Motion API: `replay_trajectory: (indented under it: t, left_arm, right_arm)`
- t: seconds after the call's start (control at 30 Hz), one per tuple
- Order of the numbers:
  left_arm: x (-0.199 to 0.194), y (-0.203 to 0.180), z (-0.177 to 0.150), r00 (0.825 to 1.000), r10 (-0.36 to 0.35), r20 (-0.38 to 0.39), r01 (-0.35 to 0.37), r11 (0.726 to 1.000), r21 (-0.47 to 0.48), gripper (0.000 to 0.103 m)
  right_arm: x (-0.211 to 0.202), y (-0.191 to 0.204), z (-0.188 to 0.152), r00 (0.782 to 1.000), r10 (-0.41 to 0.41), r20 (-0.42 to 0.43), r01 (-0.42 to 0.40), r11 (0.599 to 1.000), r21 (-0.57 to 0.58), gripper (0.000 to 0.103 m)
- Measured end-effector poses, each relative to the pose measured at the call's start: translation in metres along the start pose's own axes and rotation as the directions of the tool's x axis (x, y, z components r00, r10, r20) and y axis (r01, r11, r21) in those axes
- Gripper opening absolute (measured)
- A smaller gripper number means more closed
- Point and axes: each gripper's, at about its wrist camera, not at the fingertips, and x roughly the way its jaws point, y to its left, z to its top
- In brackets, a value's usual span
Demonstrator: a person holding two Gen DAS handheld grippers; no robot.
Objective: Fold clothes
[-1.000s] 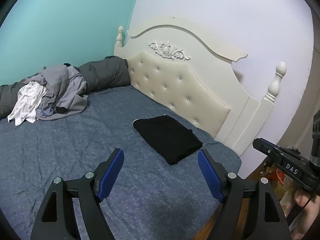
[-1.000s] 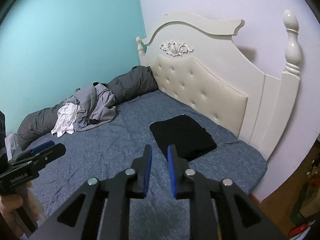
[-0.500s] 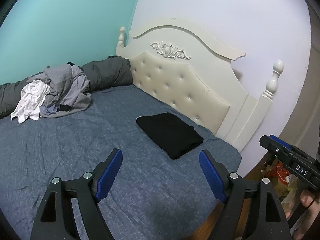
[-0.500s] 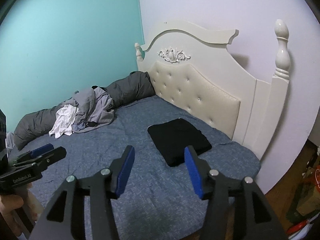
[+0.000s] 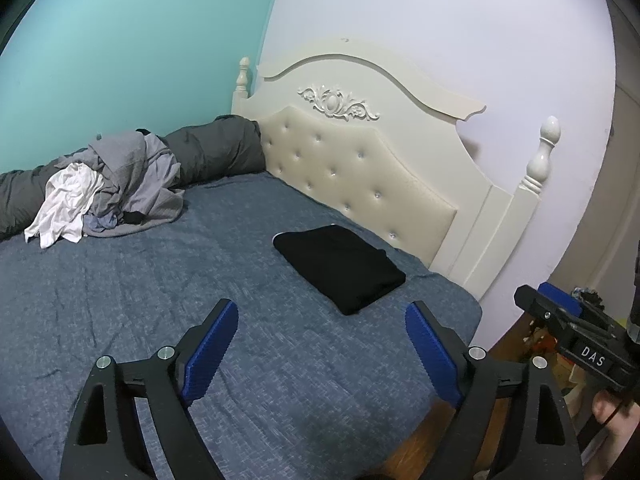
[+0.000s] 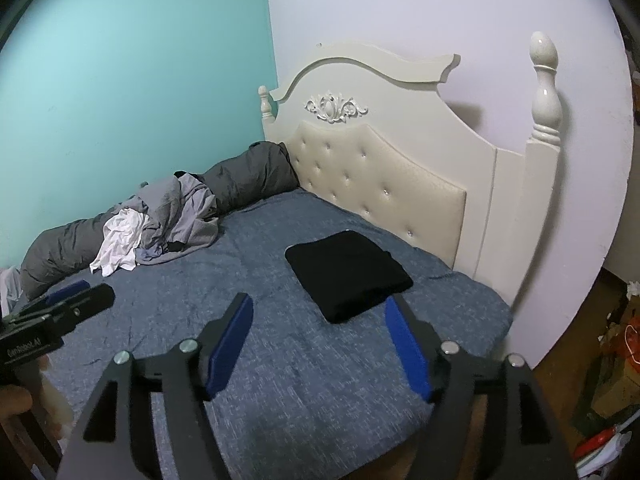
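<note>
Left wrist view: bed (image 5: pixel 120 300) with a blue sheet fills the picture; turquoise wall (image 5: pixel 120 40) behind it, pale lilac wall (image 5: pixel 440 20) behind the headboard.
Headboard: cream headboard (image 5: pixel 360 168) with tufted panel and carved crest, a turned post at each end.
Grey duvet roll: grey duvet roll (image 5: pixel 216 152) lies along the turquoise wall, one end touching the headboard.
Unfolded clothes: pile of grey clothes (image 5: pixel 136 176) with a white garment (image 5: pixel 68 200) on its near side, heaped against the roll, well apart from both grippers.
Folded piece: black folded garment (image 5: pixel 340 268) lies flat on the sheet near the headboard, apart from the pile.
Left gripper: left gripper (image 5: pixel 320 348) hangs above the sheet, jaws wide apart and just widened further, nothing between the blue pads.
Right gripper: right gripper (image 6: pixel 320 336) has just been spreading its jaws, which stand apart over the sheet with nothing between them; the right blue pad overlaps the black garment's near corner in its own view, contact unclear.
In the way: nothing lies on the sheet between the grippers and the clothes.
Left view only: right gripper's side marked DAS, fingers (image 5: pixel 608 412) beneath it.
Right view only: wooden floor (image 6: pixel 568 360) with clutter (image 6: pixel 616 360) beside the bed; left gripper's black body at the left edge.
</note>
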Motion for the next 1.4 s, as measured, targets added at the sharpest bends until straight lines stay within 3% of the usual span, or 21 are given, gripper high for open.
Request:
replay_trajectory:
  t: [0.57,1.4]
  left_arm:
    - [-0.006,-0.004,-0.015,1.0,-0.002,0.008,0.002,1.0,0.022,0.103]
    - [-0.01,-0.008,-0.036,1.0,0.023,0.009,-0.024,0.999,0.043,0.102]
  right_arm:
    - [-0.003,-0.001,-0.025,1.0,-0.004,-0.003,0.004,1.0,0.024,0.096]
    - [-0.018,-0.002,-0.043,1.0,-0.018,0.025,0.017,0.999,0.039,0.1]
